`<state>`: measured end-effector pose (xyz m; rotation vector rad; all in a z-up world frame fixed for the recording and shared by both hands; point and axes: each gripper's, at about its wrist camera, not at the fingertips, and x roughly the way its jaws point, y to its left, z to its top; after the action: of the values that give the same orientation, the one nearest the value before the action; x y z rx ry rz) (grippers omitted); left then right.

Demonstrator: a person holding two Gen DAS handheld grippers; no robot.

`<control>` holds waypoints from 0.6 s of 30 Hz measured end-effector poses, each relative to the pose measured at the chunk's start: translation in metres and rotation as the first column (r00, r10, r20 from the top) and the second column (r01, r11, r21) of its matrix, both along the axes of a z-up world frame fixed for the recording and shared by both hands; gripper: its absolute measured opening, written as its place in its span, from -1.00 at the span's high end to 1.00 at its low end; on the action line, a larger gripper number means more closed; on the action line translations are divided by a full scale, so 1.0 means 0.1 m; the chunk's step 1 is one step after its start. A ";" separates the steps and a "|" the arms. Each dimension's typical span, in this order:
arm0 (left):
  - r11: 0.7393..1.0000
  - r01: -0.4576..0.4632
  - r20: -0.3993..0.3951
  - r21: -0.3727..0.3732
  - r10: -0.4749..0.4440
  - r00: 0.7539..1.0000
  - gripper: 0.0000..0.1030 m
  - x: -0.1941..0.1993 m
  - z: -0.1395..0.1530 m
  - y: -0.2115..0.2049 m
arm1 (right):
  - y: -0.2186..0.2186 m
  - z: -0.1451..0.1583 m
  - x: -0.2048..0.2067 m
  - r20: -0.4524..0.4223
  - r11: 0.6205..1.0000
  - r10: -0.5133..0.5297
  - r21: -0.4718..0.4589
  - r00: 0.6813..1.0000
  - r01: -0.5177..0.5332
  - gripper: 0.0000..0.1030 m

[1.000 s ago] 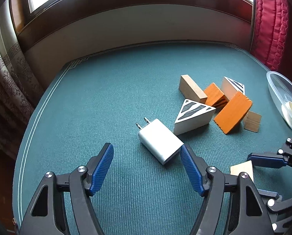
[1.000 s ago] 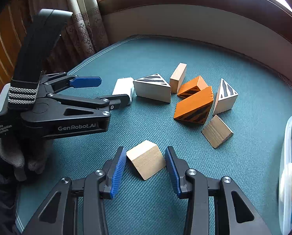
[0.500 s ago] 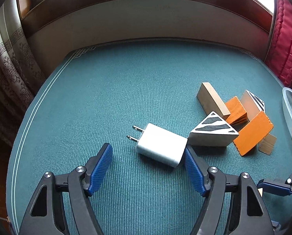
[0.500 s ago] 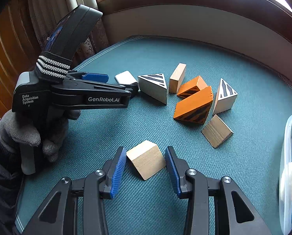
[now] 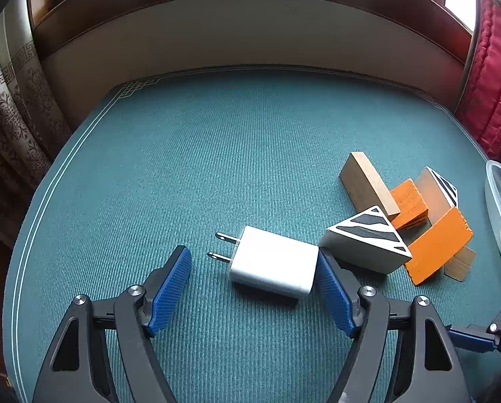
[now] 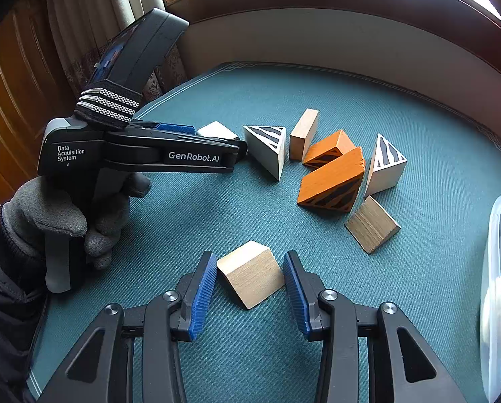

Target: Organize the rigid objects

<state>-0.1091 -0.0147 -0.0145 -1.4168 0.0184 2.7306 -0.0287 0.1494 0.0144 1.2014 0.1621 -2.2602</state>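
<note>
A white plug charger (image 5: 274, 262) lies on the teal table between the open fingers of my left gripper (image 5: 252, 285); the right finger touches its end, the left finger stands apart. It also shows in the right wrist view (image 6: 217, 131). A striped white wedge (image 5: 364, 241) lies against the charger's right end. My right gripper (image 6: 248, 292) is open around a plain wooden block (image 6: 252, 273); its pads are close beside the block without pressing it.
Orange blocks (image 6: 331, 184), a second striped wedge (image 6: 384, 164), a plain bar (image 6: 304, 132) and a flat wooden wedge (image 6: 371, 223) lie in a cluster. A clear plastic container (image 6: 495, 288) stands at the right edge. The table's left rim (image 5: 35, 208) is close.
My left gripper has swung right and forward, pushing the charger around until its end meets the striped wedge. My right gripper and the wooden block have not moved.
</note>
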 end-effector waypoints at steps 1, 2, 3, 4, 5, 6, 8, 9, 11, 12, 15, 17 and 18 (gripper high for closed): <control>1.000 0.003 -0.004 0.001 -0.003 1.000 -0.26 0.03 0.01 0.01 | 0.00 0.00 -0.01 -0.001 1.000 0.000 0.000 1.000 0.000 0.15; 1.000 0.003 -0.010 -0.001 -0.003 1.000 -0.20 0.03 0.01 0.01 | 0.00 0.00 -0.01 -0.001 1.000 0.000 0.000 1.000 0.000 0.15; 1.000 -0.001 -0.014 -0.010 0.001 1.000 -0.20 0.03 0.02 0.02 | -0.01 0.00 -0.02 -0.002 1.000 -0.001 0.000 1.000 0.001 0.15; 1.000 -0.002 -0.017 -0.016 0.002 1.000 -0.20 0.03 0.02 0.02 | 0.00 0.00 -0.01 -0.003 1.000 -0.001 0.000 1.000 0.001 0.15; 1.000 -0.004 -0.021 -0.023 0.003 1.000 -0.20 0.04 0.03 0.03 | 0.00 0.00 -0.01 -0.004 1.000 -0.001 0.000 1.000 0.001 0.15; 1.000 -0.006 -0.026 -0.030 0.005 1.000 -0.20 0.04 0.03 0.03 | 0.00 0.00 -0.02 -0.005 1.000 -0.002 0.000 1.000 0.002 0.15; 0.999 -0.013 -0.038 -0.037 0.012 0.999 -0.20 0.07 0.05 0.02 | -0.02 0.00 -0.02 -0.008 1.000 -0.008 -0.001 1.000 0.008 0.15; 0.999 -0.017 -0.042 -0.035 0.015 0.999 -0.20 0.09 0.07 0.02 | -0.02 0.00 -0.02 -0.008 1.000 -0.011 -0.004 1.000 0.011 0.15; 0.999 -0.023 -0.050 -0.033 0.021 0.999 -0.20 0.13 0.10 0.02 | 0.01 0.00 -0.02 -0.009 1.000 -0.021 -0.014 1.000 0.021 0.15; 0.999 -0.025 -0.057 -0.038 0.023 0.998 -0.20 0.15 0.11 0.03 | 0.02 0.00 -0.03 -0.010 0.999 -0.025 -0.020 1.000 0.025 0.15; 0.998 -0.030 -0.079 -0.048 0.026 0.997 -0.20 0.21 0.16 0.04 | 0.05 0.03 -0.06 -0.015 0.999 -0.034 -0.034 0.999 0.033 0.15; 0.998 -0.033 -0.091 -0.045 0.028 0.995 -0.20 0.25 0.21 0.05 | 0.04 0.06 -0.04 -0.017 0.998 -0.041 -0.044 0.999 0.040 0.15; 0.999 -0.034 -0.097 -0.042 0.030 0.995 -0.20 0.27 0.23 0.04 | 0.05 0.08 -0.04 -0.021 0.998 -0.045 -0.048 0.999 0.044 0.15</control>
<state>-0.0817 -0.0106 0.0082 -1.3057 0.0610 2.8393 -0.0330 0.1547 0.0224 1.1670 0.0907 -2.3030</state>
